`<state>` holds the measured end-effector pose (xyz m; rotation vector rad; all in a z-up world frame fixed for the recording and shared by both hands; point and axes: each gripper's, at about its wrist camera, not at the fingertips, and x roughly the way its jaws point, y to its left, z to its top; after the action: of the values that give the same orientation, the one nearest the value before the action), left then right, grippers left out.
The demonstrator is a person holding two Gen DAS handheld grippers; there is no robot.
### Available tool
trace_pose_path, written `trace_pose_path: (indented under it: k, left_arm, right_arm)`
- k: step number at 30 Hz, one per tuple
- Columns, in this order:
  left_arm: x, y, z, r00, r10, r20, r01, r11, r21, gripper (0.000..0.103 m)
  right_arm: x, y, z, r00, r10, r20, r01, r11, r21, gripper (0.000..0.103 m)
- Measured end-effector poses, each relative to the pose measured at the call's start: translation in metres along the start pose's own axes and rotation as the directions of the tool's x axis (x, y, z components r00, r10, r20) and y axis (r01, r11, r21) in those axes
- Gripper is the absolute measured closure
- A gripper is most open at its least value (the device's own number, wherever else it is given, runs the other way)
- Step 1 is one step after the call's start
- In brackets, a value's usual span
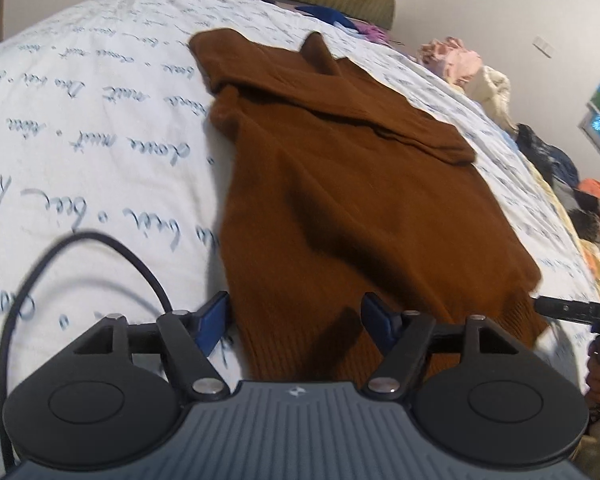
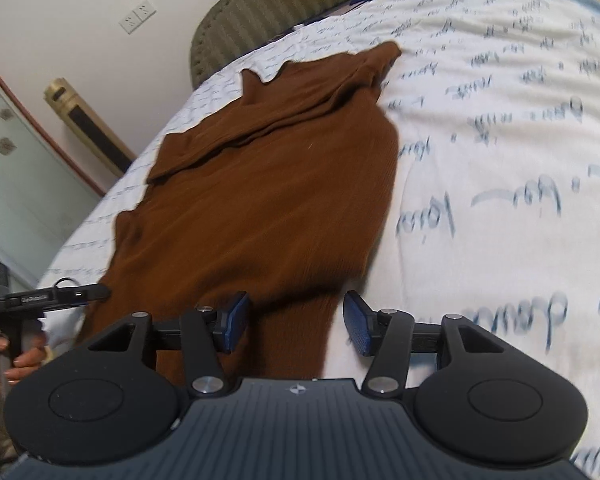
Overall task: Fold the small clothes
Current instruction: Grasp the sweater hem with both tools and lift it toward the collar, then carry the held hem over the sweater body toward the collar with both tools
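A brown knit sweater [image 1: 340, 184] lies flat on a white bedsheet with blue script [image 1: 80, 120], a sleeve folded across its chest. My left gripper [image 1: 296, 320] is open, its blue pads [image 1: 214, 320] straddling the hem's left corner just above the cloth. In the right wrist view the sweater [image 2: 268, 184] runs away from me. My right gripper [image 2: 296, 320] is open over the hem's right corner, with the hem's edge between the pads [image 2: 358, 322]. Each gripper shows at the edge of the other's view, the right one [image 1: 572, 312] and the left one [image 2: 44, 300].
A heap of mixed clothes [image 1: 560, 168] lines the bed's right side. An olive ribbed headboard [image 2: 268, 4] stands at the far end. A wall with a socket [image 2: 138, 16] and a gold floor unit [image 2: 88, 124] lie left of the bed.
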<state>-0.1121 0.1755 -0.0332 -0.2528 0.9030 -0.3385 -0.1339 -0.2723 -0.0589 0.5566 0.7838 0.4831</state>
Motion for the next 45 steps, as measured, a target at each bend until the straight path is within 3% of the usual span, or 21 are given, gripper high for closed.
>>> trace_pose_path:
  k: [5, 9, 10, 12, 13, 14, 15, 17, 25, 30, 34, 45]
  left_arm:
    - [-0.007, 0.004, -0.01, 0.996, -0.086, -0.004, 0.085, 0.995, -0.058, 0.031]
    - [-0.003, -0.001, -0.011, 0.992, -0.127, -0.007, 0.126, 0.988, -0.087, 0.032]
    - [-0.002, -0.003, -0.012, 0.992, -0.123, -0.005, 0.123, 0.989, -0.086, 0.032]
    - [0.0, -0.009, -0.013, 0.994, -0.113, 0.001, 0.113, 0.991, -0.076, 0.034]
    - [0.0, -0.013, -0.014, 0.994, -0.109, -0.004, 0.109, 0.992, -0.064, 0.045]
    - [0.0, -0.015, -0.015, 0.995, -0.101, -0.013, 0.101, 0.994, -0.049, 0.069]
    - [0.001, -0.018, -0.017, 0.995, -0.092, -0.03, 0.091, 0.995, -0.038, 0.081]
    - [-0.001, -0.019, -0.02, 0.995, -0.088, -0.039, 0.086, 0.995, -0.051, 0.09]
    - [-0.055, -0.039, -0.023, 0.99, -0.088, 0.109, 0.083, 0.996, 0.045, 0.094]
    - [-0.081, -0.042, -0.024, 0.981, -0.094, 0.17, 0.081, 0.993, 0.085, 0.097]
    - [-0.064, -0.031, -0.02, 0.989, -0.062, 0.137, 0.06, 0.998, 0.024, 0.098]
    - [-0.028, 0.007, -0.027, 0.986, -0.146, 0.076, 0.158, 0.969, -0.188, 0.095]
  right_arm:
    - [-0.009, 0.001, -0.017, 0.998, 0.061, 0.013, -0.062, 0.998, 0.032, 0.05]
    - [-0.008, 0.013, -0.023, 0.999, 0.041, 0.029, -0.041, 0.999, -0.012, 0.049]
    - [-0.007, 0.017, -0.024, 0.999, 0.037, 0.035, -0.036, 0.999, -0.022, 0.052]
    - [-0.002, 0.021, -0.024, 0.999, 0.011, 0.042, -0.01, 0.999, -0.042, 0.07]
    - [-0.001, 0.022, -0.026, 0.999, -0.008, 0.041, 0.009, 0.999, -0.046, 0.08]
    - [0.001, 0.022, -0.027, 0.999, -0.023, 0.042, 0.025, 0.998, -0.051, 0.086]
    - [0.001, 0.022, -0.029, 0.998, -0.03, 0.046, 0.033, 0.998, -0.053, 0.087]
    - [-0.005, 0.023, -0.032, 0.998, -0.029, 0.06, 0.032, 0.998, -0.047, 0.092]
    - [-0.057, 0.048, -0.032, 0.984, 0.057, 0.168, -0.032, 0.989, -0.146, 0.092]
    - [-0.084, 0.052, -0.026, 0.97, 0.102, 0.223, -0.069, 0.986, -0.151, 0.092]
    - [-0.085, 0.047, -0.022, 0.97, 0.075, 0.233, -0.043, 0.989, -0.14, 0.093]
    - [-0.062, 0.033, -0.026, 0.981, 0.019, 0.195, -0.004, 0.997, -0.078, 0.092]
